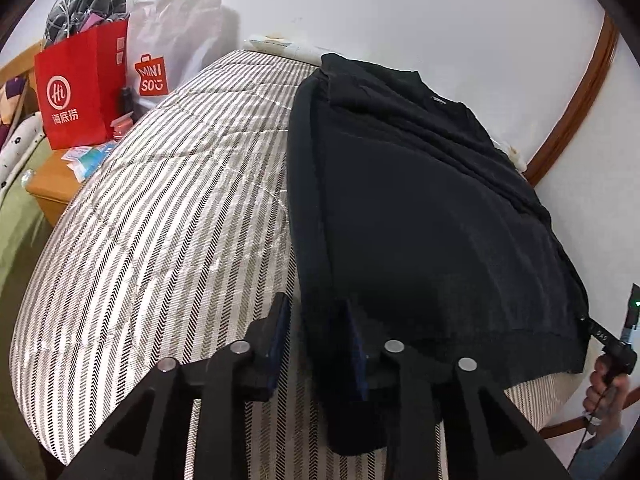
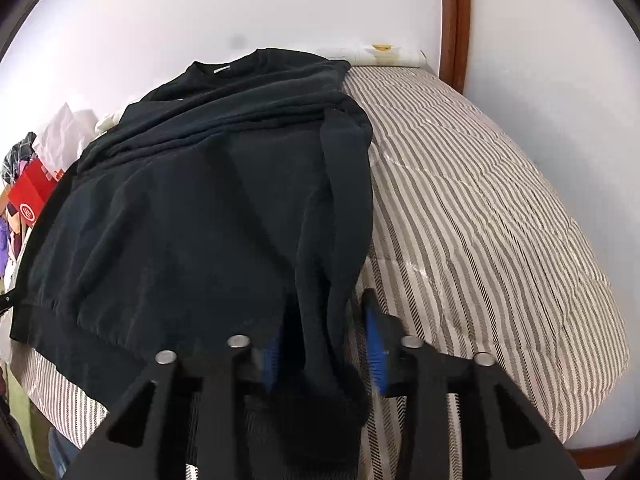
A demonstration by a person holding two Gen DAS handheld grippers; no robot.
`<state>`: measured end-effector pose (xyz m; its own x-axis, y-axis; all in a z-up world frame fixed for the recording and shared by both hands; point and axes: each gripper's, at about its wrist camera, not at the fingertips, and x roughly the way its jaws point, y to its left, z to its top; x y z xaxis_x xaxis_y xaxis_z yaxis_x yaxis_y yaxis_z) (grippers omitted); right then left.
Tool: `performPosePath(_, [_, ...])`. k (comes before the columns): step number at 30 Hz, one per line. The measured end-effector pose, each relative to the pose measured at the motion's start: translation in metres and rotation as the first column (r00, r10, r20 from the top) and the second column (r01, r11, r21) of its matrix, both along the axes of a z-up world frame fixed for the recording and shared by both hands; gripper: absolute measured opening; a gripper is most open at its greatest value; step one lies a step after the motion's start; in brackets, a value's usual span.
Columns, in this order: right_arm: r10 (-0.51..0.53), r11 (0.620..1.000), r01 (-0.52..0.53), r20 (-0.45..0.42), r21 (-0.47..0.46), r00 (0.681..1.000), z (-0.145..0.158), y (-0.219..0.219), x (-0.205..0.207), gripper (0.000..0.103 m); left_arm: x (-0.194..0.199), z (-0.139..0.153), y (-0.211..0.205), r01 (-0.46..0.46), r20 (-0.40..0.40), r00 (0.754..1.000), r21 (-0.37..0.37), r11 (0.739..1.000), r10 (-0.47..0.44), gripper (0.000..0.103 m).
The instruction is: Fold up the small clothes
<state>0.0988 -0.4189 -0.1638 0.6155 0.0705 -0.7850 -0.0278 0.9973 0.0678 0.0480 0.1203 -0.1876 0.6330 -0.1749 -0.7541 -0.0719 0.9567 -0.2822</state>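
Observation:
A black sweatshirt lies spread on a striped mattress, collar toward the wall. My left gripper is open, its jaws astride the garment's left sleeve near the cuff. In the right wrist view the sweatshirt has its right sleeve running down between my right gripper's open jaws, the cuff hanging by the fingers. The right gripper also shows at the right edge of the left wrist view.
A wooden nightstand at the left holds a red paper bag, a white Miniso bag and small packets. The white wall and a brown wooden bed frame border the mattress.

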Motion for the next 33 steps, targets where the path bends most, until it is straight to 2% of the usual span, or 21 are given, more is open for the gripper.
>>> performPosePath(2, [-0.004, 1.0, 0.004, -0.004, 0.015, 1.0, -0.004, 0.0, 0.0, 0.043, 0.001, 0.001, -0.006, 0.023, 0.0, 1.0, 0.004, 1.0, -0.023, 0.044])
performPosePath(3, [-0.007, 1.0, 0.007, 0.003, 0.019, 1.0, -0.004, 0.0, -0.001, 0.045, 0.002, 0.001, -0.009, 0.031, -0.002, 1.0, 0.014, 0.999, -0.031, 0.047])
performPosePath(6, [-0.008, 0.999, 0.008, 0.017, 0.034, 1.0, -0.006, 0.007, 0.002, 0.047, 0.008, 0.001, -0.019, 0.029, -0.002, 1.0, 0.08, 0.996, -0.029, 0.048])
performPosePath(9, [-0.012, 1.0, 0.011, 0.022, 0.029, 1.0, -0.007, 0.014, 0.006, 0.047, 0.015, 0.001, -0.023, 0.007, 0.002, 1.0, 0.111, 0.994, -0.008, 0.048])
performPosePath(11, [-0.022, 0.999, 0.021, 0.023, 0.029, 0.999, -0.007, 0.017, 0.01, 0.047, 0.017, 0.002, -0.023, -0.022, 0.001, 1.0, 0.137, 0.99, 0.022, 0.039])
performPosePath(12, [-0.028, 0.999, 0.028, 0.022, 0.027, 0.999, -0.007, 0.018, 0.011, 0.045, 0.018, 0.002, -0.024, -0.035, 0.0, 0.999, 0.159, 0.987, 0.035, 0.026])
performPosePath(13, [-0.032, 0.999, 0.031, 0.023, 0.024, 0.999, -0.007, 0.02, 0.013, 0.039, 0.018, 0.001, -0.025, -0.042, -0.002, 0.999, 0.18, 0.983, 0.043, 0.014])
performPosePath(14, [-0.028, 0.999, 0.027, 0.024, 0.026, 0.999, -0.007, 0.021, 0.013, 0.023, 0.018, 0.002, -0.025, -0.032, -0.003, 0.999, 0.181, 0.983, 0.033, 0.009])
performPosePath(15, [-0.021, 0.999, 0.02, 0.025, 0.029, 0.999, -0.006, 0.022, 0.014, 0.013, 0.017, 0.003, -0.025, -0.032, -0.004, 0.999, 0.184, 0.982, 0.034, 0.008])
performPosePath(17, [-0.008, 1.0, 0.008, 0.041, 0.002, 0.999, -0.004, 0.025, 0.012, 0.008, 0.014, 0.006, -0.024, -0.033, -0.002, 0.999, 0.193, 0.981, 0.034, 0.007])
performPosePath(20, [-0.016, 1.0, 0.016, 0.054, 0.0, 0.998, -0.001, 0.02, 0.007, 0.007, 0.005, 0.013, -0.023, -0.028, 0.016, 1.0, 0.199, 0.98, 0.025, 0.006])
performPosePath(25, [-0.034, 0.995, 0.029, 0.051, 0.099, 0.998, 0.004, -0.008, -0.008, 0.007, -0.012, 0.017, -0.018, 0.001, 0.013, 1.0, 0.136, 0.991, -0.002, 0.006])
performPosePath(30, [-0.025, 0.995, 0.017, 0.077, 0.103, 0.997, 0.01, -0.012, -0.025, 0.007, -0.023, 0.024, -0.017, 0.009, 0.044, 0.999, 0.111, 0.994, -0.014, 0.006])
performPosePath(33, [-0.029, 0.994, 0.019, 0.092, 0.11, 0.995, 0.017, -0.01, -0.023, 0.007, -0.021, 0.034, -0.013, 0.001, 0.069, 0.998, 0.065, 0.998, -0.006, 0.006])
